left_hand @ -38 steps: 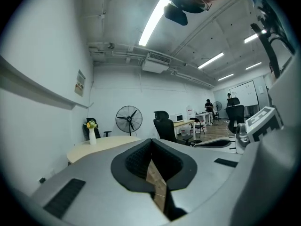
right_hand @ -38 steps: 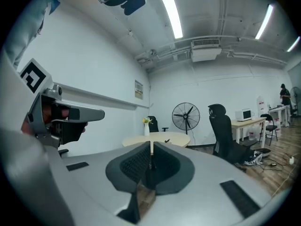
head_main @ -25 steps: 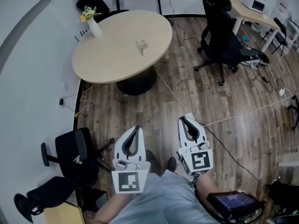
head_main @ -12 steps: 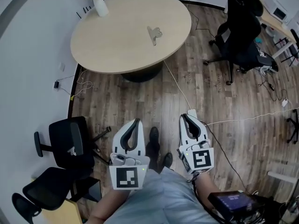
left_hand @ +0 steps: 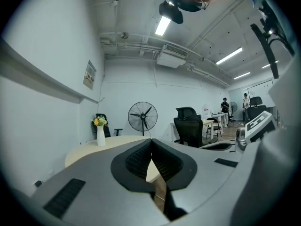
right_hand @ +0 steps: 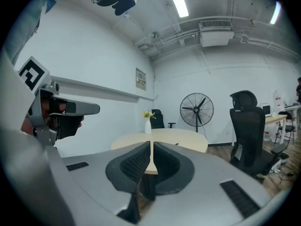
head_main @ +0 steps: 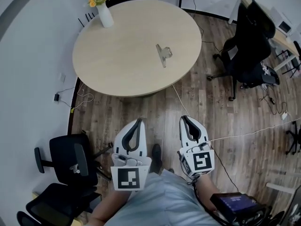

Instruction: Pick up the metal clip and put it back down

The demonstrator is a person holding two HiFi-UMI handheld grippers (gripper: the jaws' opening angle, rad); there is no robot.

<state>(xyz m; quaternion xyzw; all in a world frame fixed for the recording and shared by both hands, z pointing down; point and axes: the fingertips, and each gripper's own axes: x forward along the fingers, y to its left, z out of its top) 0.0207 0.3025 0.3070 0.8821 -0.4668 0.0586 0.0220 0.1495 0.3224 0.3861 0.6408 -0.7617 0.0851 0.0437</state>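
Note:
The metal clip (head_main: 163, 53) lies on the round beige table (head_main: 122, 65), right of its middle, well ahead of both grippers. My left gripper (head_main: 137, 122) and right gripper (head_main: 184, 119) hang side by side over the wooden floor, short of the table's near edge. Both are shut with nothing between the jaws. In the left gripper view the shut left gripper (left_hand: 151, 141) points at the table (left_hand: 117, 142). In the right gripper view the right gripper (right_hand: 151, 144) is shut too, with the table (right_hand: 174, 138) beyond its tips. The clip is too small to make out in either gripper view.
A white vase with flowers (head_main: 104, 11) stands at the table's far left edge. Black office chairs stand at the right (head_main: 249, 46) and lower left (head_main: 70, 159). White cables (head_main: 244, 134) trail across the floor. A standing fan (right_hand: 196, 109) and a desk are behind the table.
The view has moved forward: the table and clip now sit lower and nearer in the head view. Both grippers stay shut and level with each other.

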